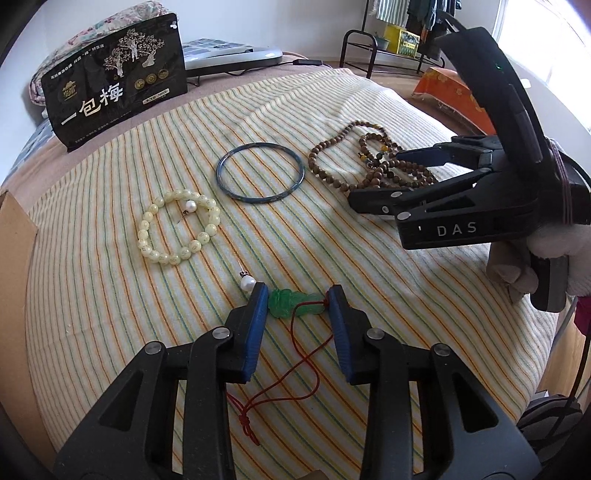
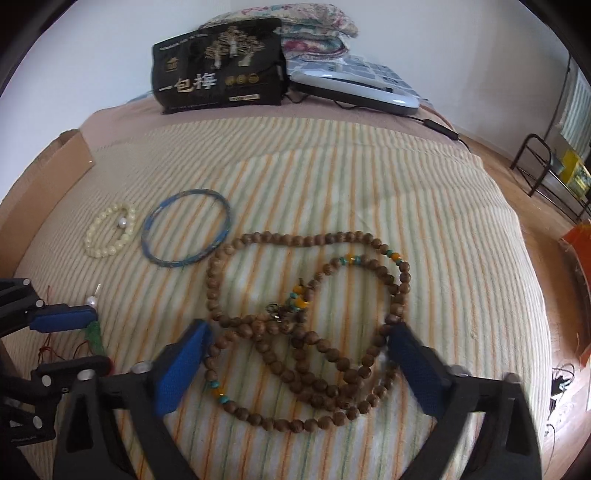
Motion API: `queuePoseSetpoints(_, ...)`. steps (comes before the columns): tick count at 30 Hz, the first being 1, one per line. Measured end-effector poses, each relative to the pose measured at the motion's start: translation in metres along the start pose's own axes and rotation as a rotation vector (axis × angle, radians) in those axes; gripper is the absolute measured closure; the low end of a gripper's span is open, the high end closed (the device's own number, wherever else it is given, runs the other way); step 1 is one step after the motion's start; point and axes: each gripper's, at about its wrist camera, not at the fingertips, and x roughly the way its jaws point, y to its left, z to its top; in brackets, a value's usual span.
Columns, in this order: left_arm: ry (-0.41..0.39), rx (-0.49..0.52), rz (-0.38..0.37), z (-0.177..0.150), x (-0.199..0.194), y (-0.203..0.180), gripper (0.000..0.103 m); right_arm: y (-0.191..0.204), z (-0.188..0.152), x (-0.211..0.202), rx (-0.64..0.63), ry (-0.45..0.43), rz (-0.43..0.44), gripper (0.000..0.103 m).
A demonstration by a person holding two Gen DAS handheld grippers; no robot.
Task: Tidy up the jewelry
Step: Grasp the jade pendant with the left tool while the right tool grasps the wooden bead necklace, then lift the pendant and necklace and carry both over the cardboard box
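A green jade pendant (image 1: 291, 302) on a red cord (image 1: 291, 373) lies on the striped cloth (image 1: 110, 314) between the open fingers of my left gripper (image 1: 297, 300); its blue pads flank the pendant. A pearl earring (image 1: 246, 282) lies just left of the left pad. A cream bead bracelet (image 1: 177, 227) holds another pearl (image 1: 190, 205). A blue bangle (image 1: 260, 172) lies beyond. My right gripper (image 2: 299, 339) is open wide around the brown wooden bead necklace (image 2: 306, 291), low over it. It also shows in the left wrist view (image 1: 380, 181).
A black snack bag (image 1: 114, 77) stands at the back, with folded floral bedding (image 2: 314, 26) and a grey-white device (image 2: 354, 85) beside it. A cardboard box edge (image 1: 16, 229) is at the left. A metal rack (image 1: 380, 48) and wooden floor (image 2: 535, 218) lie past the right edge.
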Motion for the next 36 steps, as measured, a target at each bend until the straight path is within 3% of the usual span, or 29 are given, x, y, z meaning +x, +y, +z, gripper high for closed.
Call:
queuePoseSetpoints(1, 0.0, -0.001, -0.001, 0.0, -0.001, -0.001, 0.07, 0.0, 0.0, -0.001, -0.002, -0.002, 0.004, 0.026)
queuePoseSetpoints(2, -0.001, -0.002, -0.002, 0.0, -0.001, -0.001, 0.07, 0.001, 0.0, -0.002, -0.009, -0.008, 0.004, 0.04)
queuePoseSetpoints(3, -0.001, -0.005, -0.004, 0.0, -0.002, 0.0, 0.07, 0.002, 0.0, -0.003, -0.017, -0.01, 0.008, 0.047)
queuePoseSetpoints(5, 0.0, -0.008, -0.007, -0.001, -0.003, 0.0, 0.07, 0.002, 0.0, -0.006, -0.03, -0.011, 0.011, 0.078)
queuePoseSetpoints(7, 0.0, -0.011, -0.01, -0.002, -0.005, 0.0, 0.07, 0.001, 0.001, -0.007, -0.036, -0.006, 0.019, 0.085)
queuePoseSetpoints(11, -0.002, -0.013, -0.014, -0.004, -0.012, 0.0, 0.07, 0.0, -0.002, -0.011, -0.025, -0.007, 0.029, 0.087)
queuePoseSetpoints(13, -0.009, -0.013, -0.014, -0.005, -0.018, 0.001, 0.07, 0.0, -0.003, -0.015, -0.019, -0.012, 0.032, 0.093)
queuePoseSetpoints(25, -0.072, -0.038, -0.006, -0.006, -0.062, 0.007, 0.07, -0.006, -0.011, -0.062, 0.036, -0.079, 0.033, 0.093)
queuePoseSetpoints(36, -0.138, -0.079, 0.023, -0.01, -0.107, 0.026, 0.07, 0.002, 0.004, -0.131, 0.042, -0.193, 0.03, 0.093)
